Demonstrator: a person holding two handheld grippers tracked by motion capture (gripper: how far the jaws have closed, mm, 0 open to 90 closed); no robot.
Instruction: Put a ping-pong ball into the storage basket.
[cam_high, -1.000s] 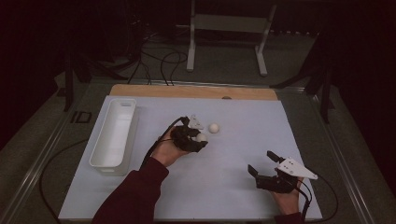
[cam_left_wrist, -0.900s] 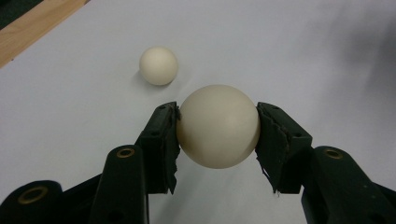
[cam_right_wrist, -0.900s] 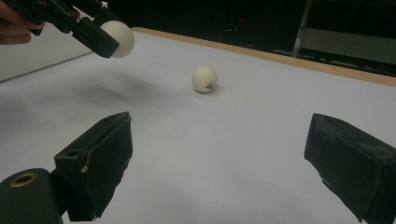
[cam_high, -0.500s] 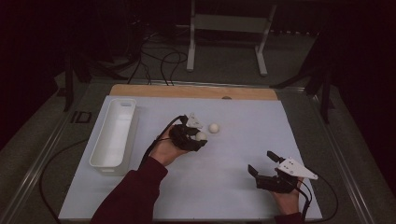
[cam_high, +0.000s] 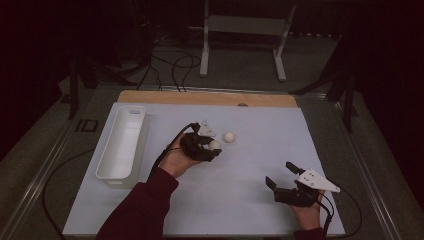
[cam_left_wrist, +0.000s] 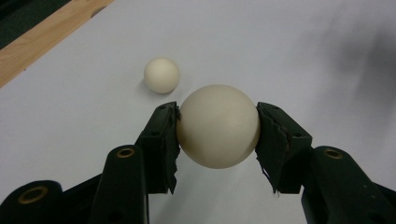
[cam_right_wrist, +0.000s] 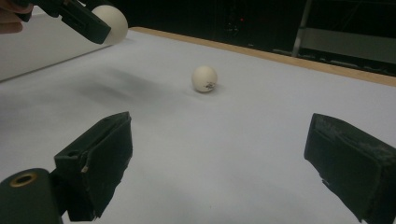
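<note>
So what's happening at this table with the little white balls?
A person is working with a hand-held gripper in each hand. The left hand-held gripper is clamped on one white ball, held above the pale mat. A second white ball lies on the mat just beyond it. The right hand-held gripper sits open nearer the person, holding nothing. A white bin stands at the left.

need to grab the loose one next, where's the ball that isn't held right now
In the high view the free ball lies on the white mat, just right of the left tool and its held ball, near the middle.
</note>
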